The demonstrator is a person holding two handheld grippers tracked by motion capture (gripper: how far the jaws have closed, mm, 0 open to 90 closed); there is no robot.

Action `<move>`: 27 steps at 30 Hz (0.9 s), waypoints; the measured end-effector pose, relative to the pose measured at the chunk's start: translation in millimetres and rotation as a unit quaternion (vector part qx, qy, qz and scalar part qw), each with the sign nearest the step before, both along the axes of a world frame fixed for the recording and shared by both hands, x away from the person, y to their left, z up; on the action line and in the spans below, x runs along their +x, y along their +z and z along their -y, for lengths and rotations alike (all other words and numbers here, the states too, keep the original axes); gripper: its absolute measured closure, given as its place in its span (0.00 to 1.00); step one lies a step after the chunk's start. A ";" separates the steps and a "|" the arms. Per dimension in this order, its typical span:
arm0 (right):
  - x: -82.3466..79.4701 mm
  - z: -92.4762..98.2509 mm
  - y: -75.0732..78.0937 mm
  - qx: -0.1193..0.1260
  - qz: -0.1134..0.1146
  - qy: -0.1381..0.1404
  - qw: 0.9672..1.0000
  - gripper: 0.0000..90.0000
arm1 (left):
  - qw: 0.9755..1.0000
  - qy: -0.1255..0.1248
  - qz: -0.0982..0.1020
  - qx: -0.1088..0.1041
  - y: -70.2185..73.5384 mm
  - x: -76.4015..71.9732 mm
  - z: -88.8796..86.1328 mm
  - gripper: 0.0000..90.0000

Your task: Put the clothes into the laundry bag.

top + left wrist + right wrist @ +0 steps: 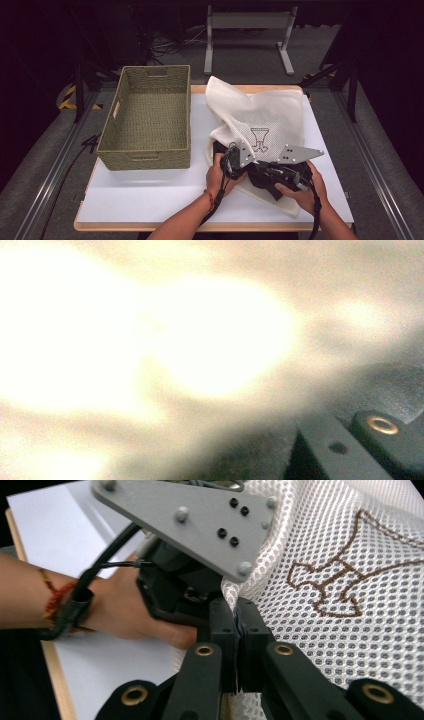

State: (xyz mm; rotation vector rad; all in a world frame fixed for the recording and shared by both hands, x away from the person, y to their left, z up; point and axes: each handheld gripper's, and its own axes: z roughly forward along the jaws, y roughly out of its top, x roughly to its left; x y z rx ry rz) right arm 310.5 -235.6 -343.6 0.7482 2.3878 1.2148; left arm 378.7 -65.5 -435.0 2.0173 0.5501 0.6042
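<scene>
Both hand-held grippers (250, 162) pinch the white mesh bag (260, 117), lying lengthwise toward the far edge.

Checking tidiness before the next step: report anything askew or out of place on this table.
The white mesh bag lies crumpled, dark cloth spilling from its near opening. The right gripper pinches its edge. The woven basket sits square.

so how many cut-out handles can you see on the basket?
3 on the basket: far wall, left wall, near wall. The right wall's outer side is hidden.
</scene>
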 end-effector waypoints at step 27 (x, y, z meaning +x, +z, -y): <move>-19.7 -17.4 42.9 0.019 0.042 0.030 0.998 0.99 | 0.995 0.006 0.044 -0.086 32.4 5.1 -19.7 0.92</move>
